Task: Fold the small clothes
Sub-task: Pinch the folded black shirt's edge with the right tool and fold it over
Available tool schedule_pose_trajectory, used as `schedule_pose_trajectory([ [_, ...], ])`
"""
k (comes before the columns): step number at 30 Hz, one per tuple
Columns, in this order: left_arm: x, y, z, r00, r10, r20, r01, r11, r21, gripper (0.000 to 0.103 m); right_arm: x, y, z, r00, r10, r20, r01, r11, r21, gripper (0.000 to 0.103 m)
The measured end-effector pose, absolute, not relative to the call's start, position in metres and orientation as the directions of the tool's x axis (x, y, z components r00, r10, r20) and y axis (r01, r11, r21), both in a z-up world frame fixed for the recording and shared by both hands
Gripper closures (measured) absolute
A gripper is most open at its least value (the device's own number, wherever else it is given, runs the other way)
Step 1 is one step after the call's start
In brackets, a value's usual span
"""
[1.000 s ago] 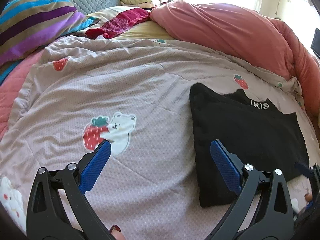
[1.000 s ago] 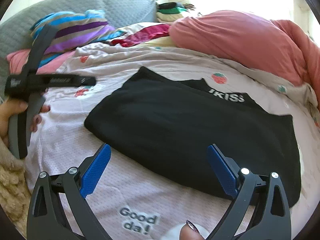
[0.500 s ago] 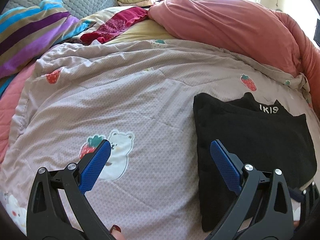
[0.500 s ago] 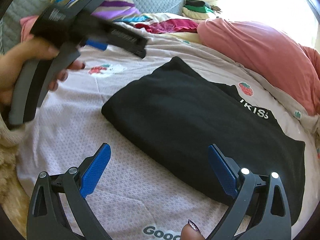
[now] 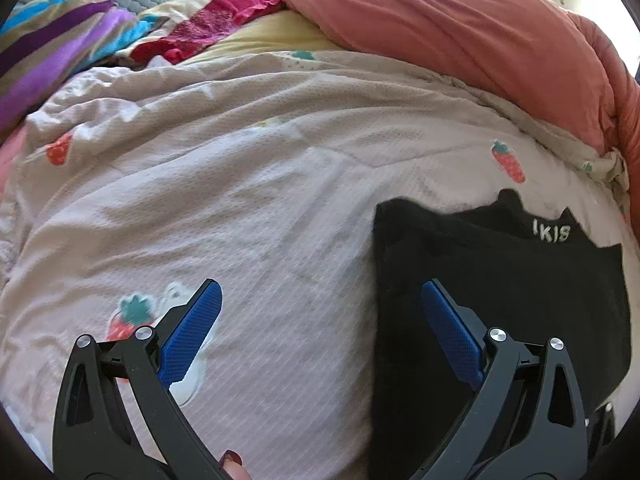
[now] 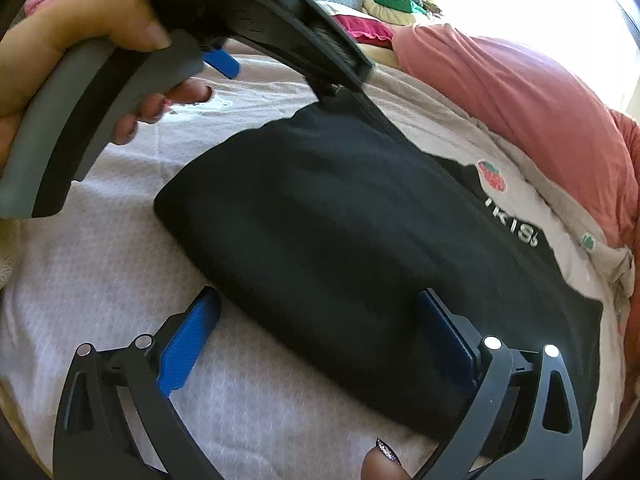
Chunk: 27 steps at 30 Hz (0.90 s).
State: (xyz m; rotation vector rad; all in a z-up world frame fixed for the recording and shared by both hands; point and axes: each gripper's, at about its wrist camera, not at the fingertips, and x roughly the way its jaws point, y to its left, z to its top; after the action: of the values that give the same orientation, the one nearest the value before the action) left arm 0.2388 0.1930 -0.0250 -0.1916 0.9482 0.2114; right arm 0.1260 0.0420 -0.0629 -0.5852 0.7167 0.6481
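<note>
The left gripper [image 5: 320, 336] has swung nearer the folded black garment [image 6: 344, 248] on the quilt [image 5: 248, 208]; both it and the right gripper [image 6: 316, 332] gape, empty, straddling the garment's edges.

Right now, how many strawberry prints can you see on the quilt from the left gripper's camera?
3: one at the pale quilt's left edge, one above the black garment, one beside the left fingertip. More may be hidden.

Each camera sits behind its own gripper and looks forward along the two blue-padded jaws, down onto the bed [image 5: 256, 208]. The left wrist view faces the pale quilt, with the black garment [image 5: 500, 280] at its right. The right wrist view looks close across the same garment, with the left gripper [image 6: 224, 62] near its upper left. Both views share the pink duvet [image 6: 520, 92] at the far side.
</note>
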Motion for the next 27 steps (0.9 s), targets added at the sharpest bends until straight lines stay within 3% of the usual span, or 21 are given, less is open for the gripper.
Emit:
schedule_pose_trajectory([
  [8,0.26,0.196,-0.023,0.593,0.039,-0.804,-0.256,0.956,-0.142,0.01,0.14,0.065,-0.065,0.663,0.285,-0.692,-0.669,0.64,-0.378,0.006],
  [13,0.26,0.205,-0.03,0.584,0.002,-0.812,-0.259,0.948,-0.185,0.01,0.137,0.067,-0.059,0.744,0.279,-0.607,-0.614,0.643,-0.457,0.008],
  [18,0.263,0.211,-0.037,0.569,-0.039,-0.821,-0.265,0.937,-0.229,0.01,0.135,0.054,-0.049,0.751,0.326,-0.574,-0.617,0.656,-0.435,0.035],
  [20,0.265,0.21,-0.036,0.571,-0.074,-0.818,-0.256,0.93,-0.263,0.01,0.135,0.047,-0.046,0.725,0.364,-0.585,-0.646,0.655,-0.393,0.061],
  [21,0.265,0.208,-0.036,0.573,-0.085,-0.815,-0.25,0.929,-0.273,0.01,0.131,0.047,-0.044,0.714,0.38,-0.587,-0.657,0.653,-0.376,0.067],
  [22,0.266,0.207,-0.035,0.572,-0.094,-0.815,-0.242,0.93,-0.278,0.01,0.131,0.044,-0.043,0.71,0.392,-0.585,-0.663,0.653,-0.366,0.08],
  [27,0.269,0.193,-0.035,0.557,-0.143,-0.818,-0.199,0.934,-0.298,0.01,0.127,0.036,-0.036,0.723,0.405,-0.559,-0.649,0.674,-0.352,0.086],
])
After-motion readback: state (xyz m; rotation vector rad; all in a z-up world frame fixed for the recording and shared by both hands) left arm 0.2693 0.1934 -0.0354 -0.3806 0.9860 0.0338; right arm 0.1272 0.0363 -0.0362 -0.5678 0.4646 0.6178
